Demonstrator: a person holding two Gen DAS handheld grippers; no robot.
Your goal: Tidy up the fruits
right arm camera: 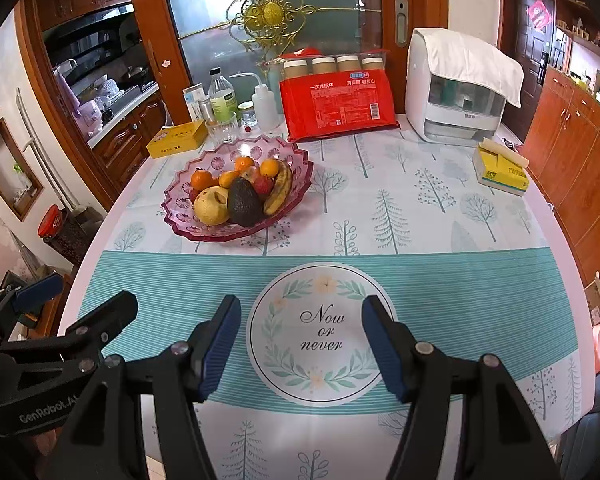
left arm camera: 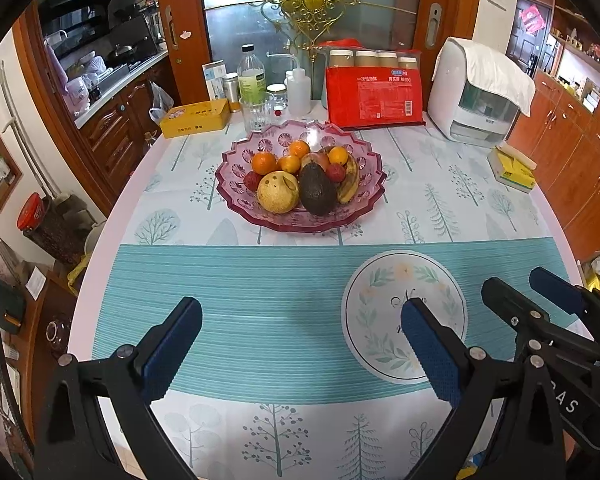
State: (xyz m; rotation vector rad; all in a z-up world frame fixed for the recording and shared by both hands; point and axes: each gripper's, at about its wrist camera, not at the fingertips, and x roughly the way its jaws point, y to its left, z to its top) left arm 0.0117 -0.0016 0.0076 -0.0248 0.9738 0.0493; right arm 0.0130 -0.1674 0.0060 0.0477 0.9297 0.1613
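A pink glass bowl point(left arm camera: 236, 152) point(right arm camera: 300, 172) stands on the tablecloth toward the back of the table. In it lie several oranges point(left arm camera: 264, 162) point(right arm camera: 201, 180), a dark avocado point(left arm camera: 317, 190) point(right arm camera: 243, 202), a yellow pear point(left arm camera: 277, 194) point(right arm camera: 211, 206), a spotted banana point(left arm camera: 350, 184) point(right arm camera: 281, 192) and small red fruits point(left arm camera: 335, 172). My left gripper point(left arm camera: 300, 344) point(right arm camera: 76, 300) hovers open over the teal stripe near the front edge, nothing between its fingers. Just to its right, my right gripper point(right arm camera: 300, 344) point(left arm camera: 528, 292) is open over the round "Now or never" print point(right arm camera: 322, 332), also empty.
Behind the bowl stand a yellow tin point(left arm camera: 194, 118), a drinking glass point(left arm camera: 256, 114), bottles point(left arm camera: 252, 76), a red pack of paper cups point(left arm camera: 374, 92) and a white appliance under a cloth point(left arm camera: 476, 92). A yellow tissue pack point(left arm camera: 514, 168) lies at the right edge.
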